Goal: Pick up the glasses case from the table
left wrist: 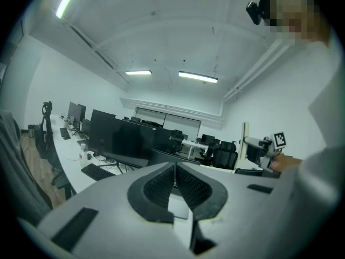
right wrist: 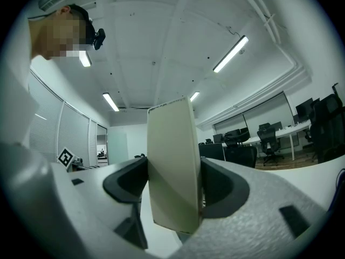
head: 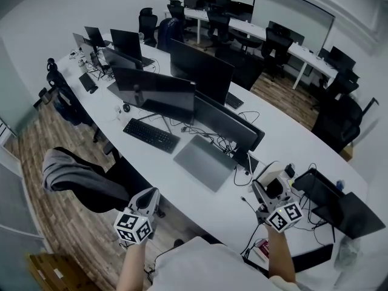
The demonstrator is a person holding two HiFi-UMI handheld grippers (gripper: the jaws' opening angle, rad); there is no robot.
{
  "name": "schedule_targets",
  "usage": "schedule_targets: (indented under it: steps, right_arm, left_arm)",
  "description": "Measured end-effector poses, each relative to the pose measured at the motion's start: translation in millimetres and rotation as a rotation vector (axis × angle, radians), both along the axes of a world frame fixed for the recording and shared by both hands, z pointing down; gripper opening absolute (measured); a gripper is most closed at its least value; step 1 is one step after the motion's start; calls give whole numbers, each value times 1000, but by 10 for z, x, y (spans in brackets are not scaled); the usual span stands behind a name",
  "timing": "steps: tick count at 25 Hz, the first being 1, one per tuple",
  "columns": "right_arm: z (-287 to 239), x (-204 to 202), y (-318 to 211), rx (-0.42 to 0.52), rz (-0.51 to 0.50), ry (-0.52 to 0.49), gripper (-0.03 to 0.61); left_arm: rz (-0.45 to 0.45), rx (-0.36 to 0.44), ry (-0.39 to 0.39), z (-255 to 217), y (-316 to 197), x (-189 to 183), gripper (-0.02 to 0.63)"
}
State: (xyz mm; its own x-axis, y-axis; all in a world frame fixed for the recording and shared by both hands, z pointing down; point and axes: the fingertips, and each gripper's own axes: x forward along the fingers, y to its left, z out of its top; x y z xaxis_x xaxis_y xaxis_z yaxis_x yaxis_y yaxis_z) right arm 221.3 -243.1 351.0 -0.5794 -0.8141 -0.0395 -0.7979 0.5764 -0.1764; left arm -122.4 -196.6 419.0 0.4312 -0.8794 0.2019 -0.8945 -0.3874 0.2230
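Big open office here, wood floor (head: pixel 57 223) underfoot and strip lights (right wrist: pixel 232 53) running along a white ceiling. A long white desk (head: pixel 285 141) sweeps across the head view, with a second row of desks (head: pixel 303 53) and black chairs by the far wall. On the long desk stand dark monitors (head: pixel 154 93) back to back. In front of them lie a black keyboard (head: pixel 151 135) and a closed grey laptop (head: pixel 205 161), and cables trail toward the near right end. A chair draped with a grey jacket (head: pixel 76 173) is pulled in at the left edge.

Now the tools. The right gripper (right wrist: pixel 173 183) is out over the near right end of the desk, jaws a good way apart and clamped on the glasses case (right wrist: pixel 170 144). The case is cream-coloured and stands on end between the two dark pads, which press its flat sides. Its top rises well above the jaws and its lower end hangs free below them. So the case is in the grip, not lying on the desktop.

The left gripper (left wrist: pixel 174 185) sits off the desk's near edge, above the floor. Its jaws are together, pad against pad, with nothing between them.
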Motion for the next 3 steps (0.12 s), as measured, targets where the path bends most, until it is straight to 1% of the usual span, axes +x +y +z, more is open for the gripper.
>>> schedule_targets:
  steps: [3]
  right_arm:
    - [-21, 7, 5, 2, -2, -1, 305]
  left_arm:
    - [0, 0, 4, -4, 4, 18, 12]
